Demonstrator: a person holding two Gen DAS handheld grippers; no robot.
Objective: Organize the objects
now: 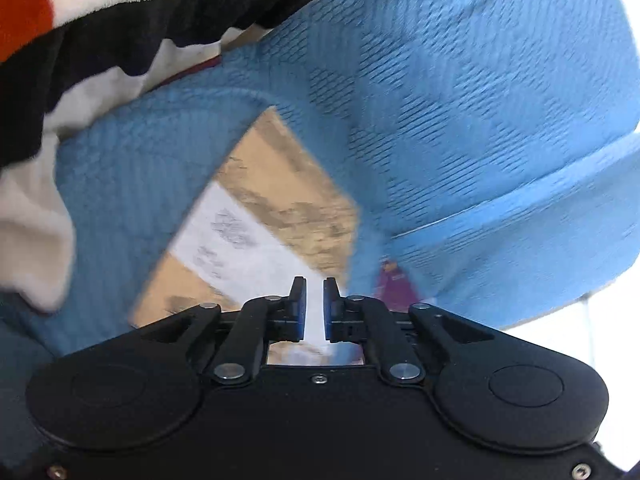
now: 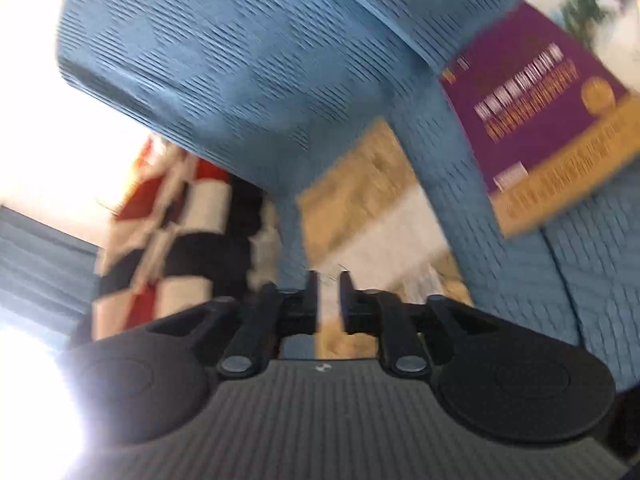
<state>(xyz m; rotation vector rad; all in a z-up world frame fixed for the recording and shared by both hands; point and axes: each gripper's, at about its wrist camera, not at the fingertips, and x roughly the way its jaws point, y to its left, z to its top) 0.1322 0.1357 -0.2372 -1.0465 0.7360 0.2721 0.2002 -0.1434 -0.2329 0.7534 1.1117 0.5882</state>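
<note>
Both hand-held grippers point into a heap of bedding and boxes, and both views are smeared by motion. Left gripper (image 1: 315, 280), seen at 6 o'clock of its own view, has its blue-padded fingers (image 1: 301, 300) drawn nearly together, with only a thin slit between them and nothing visibly pinched there; it reads as clenched and empty. Straight past its tips, toward 12 o'clock, lies a brown cardboard box (image 1: 280, 184) with a white shipping label (image 1: 236, 244) facing the camera, tilted so one corner points up. A blue quilted blanket (image 1: 460, 100) arches over the box from 9 o'clock round to 3 o'clock, framing it like a tent. At 10 o'clock a fleece throw (image 1: 100, 40) in black, white and orange squares lies behind the blanket. A sliver of a purple box (image 1: 394, 284) peeks from under the blanket just right of the fingertips.

Right gripper (image 2: 329, 280) shows a clear gap between its dark fingers (image 2: 348, 296), parted and holding nothing. Beyond them at 12 o'clock sits the same cardboard box (image 2: 360, 184), with the blanket (image 2: 224, 60) draped above it. The purple box (image 2: 536, 112), with a yellow band along its lower edge, lies at 2 o'clock, partly under a blanket fold. The checked throw (image 2: 188, 232) hangs at 9 o'clock.
</note>
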